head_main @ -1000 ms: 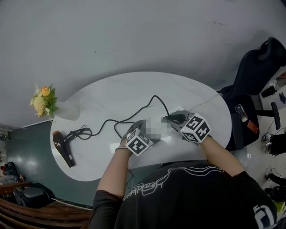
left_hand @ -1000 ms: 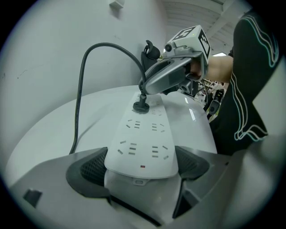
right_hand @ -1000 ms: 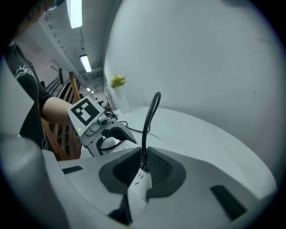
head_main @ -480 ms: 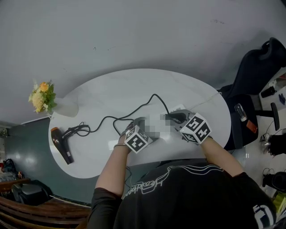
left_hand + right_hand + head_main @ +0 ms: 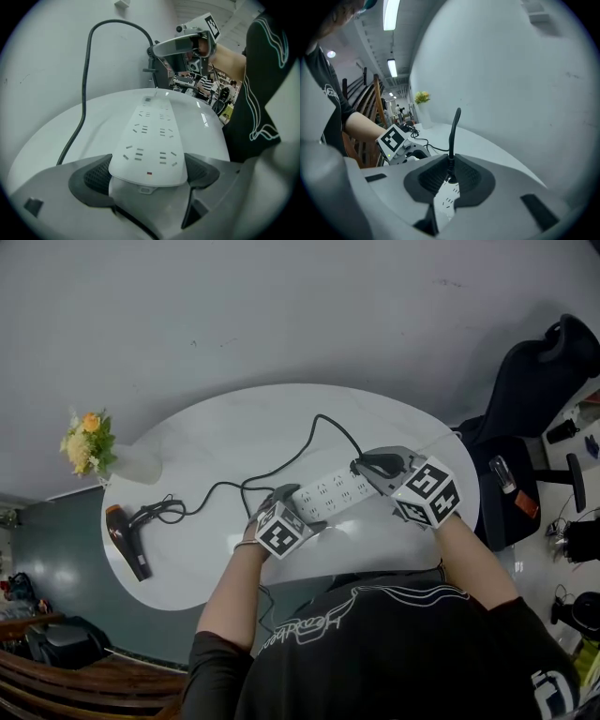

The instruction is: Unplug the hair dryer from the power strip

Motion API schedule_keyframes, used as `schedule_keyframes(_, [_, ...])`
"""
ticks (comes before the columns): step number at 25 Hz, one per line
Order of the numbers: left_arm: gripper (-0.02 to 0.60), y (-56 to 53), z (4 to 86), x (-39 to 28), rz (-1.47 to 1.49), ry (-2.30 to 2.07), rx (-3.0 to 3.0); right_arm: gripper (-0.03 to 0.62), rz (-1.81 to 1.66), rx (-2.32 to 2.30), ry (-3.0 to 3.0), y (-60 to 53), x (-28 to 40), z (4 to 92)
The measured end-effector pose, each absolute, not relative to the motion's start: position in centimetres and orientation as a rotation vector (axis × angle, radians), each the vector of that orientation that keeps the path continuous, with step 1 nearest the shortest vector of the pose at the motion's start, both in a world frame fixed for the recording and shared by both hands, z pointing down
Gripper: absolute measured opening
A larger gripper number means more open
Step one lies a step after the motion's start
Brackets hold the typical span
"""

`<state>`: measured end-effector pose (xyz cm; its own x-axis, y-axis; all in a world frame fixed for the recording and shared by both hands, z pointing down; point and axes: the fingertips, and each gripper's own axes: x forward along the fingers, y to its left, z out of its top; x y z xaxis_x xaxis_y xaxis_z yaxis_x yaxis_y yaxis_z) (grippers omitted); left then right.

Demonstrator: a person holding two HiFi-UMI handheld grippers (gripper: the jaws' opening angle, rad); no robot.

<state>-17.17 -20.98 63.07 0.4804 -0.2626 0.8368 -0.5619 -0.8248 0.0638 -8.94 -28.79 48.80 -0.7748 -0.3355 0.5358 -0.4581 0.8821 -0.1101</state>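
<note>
A white power strip [image 5: 337, 491] lies on the white oval table [image 5: 234, 437]. My left gripper [image 5: 298, 508] is shut on its left end; in the left gripper view the strip [image 5: 150, 140] runs away from between the pads. My right gripper [image 5: 367, 465] is shut on the black plug [image 5: 450, 177] over the strip's right end. Seen from the left gripper, the plug hangs well above the strip. The black cord [image 5: 281, 470] loops left to the hair dryer [image 5: 127, 542], which lies near the table's left edge.
A vase of flowers [image 5: 89, 448] stands at the table's far left. A black office chair [image 5: 530, 390] is right of the table, with clutter on the floor beyond it. A grey wall rises behind the table.
My right gripper has moved up and to the right with the plug, and the cord has lifted with it. The left gripper has stayed at the strip's left end.
</note>
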Motion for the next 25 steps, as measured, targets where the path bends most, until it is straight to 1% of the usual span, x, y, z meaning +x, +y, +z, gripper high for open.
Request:
schedule_keyframes(4, [0.437,-20.7,62.8,-16.9,1.24,-0.751,2.41,0.029,0.473,0.58,-2.583,-27.8,-7.9,48.7])
schedule_keyframes(9, [0.437,-19.9,61.4,-16.0,1.121,-0.846,2.425,0.029,0.622,0.568,-2.675,-25.9,-7.1,47.5])
schedule_keyframes(16, [0.436,-18.7,60.1,-15.7,1.081,-0.981,2.399,0.029,0.704,0.566,-2.725,-24.0,-4.6,45.7])
schedule_keyframes(21, [0.436,-18.6,57.3,-16.1,0.967,-1.093,2.386,0.029,0.726,0.563,-2.743,-22.6,-2.7,44.8])
schedule_keyframes(25, [0.434,-17.7,54.0,-15.1,0.829,-1.172,2.393,0.029,0.73,0.565,-2.779,-21.7,-1.3,43.8])
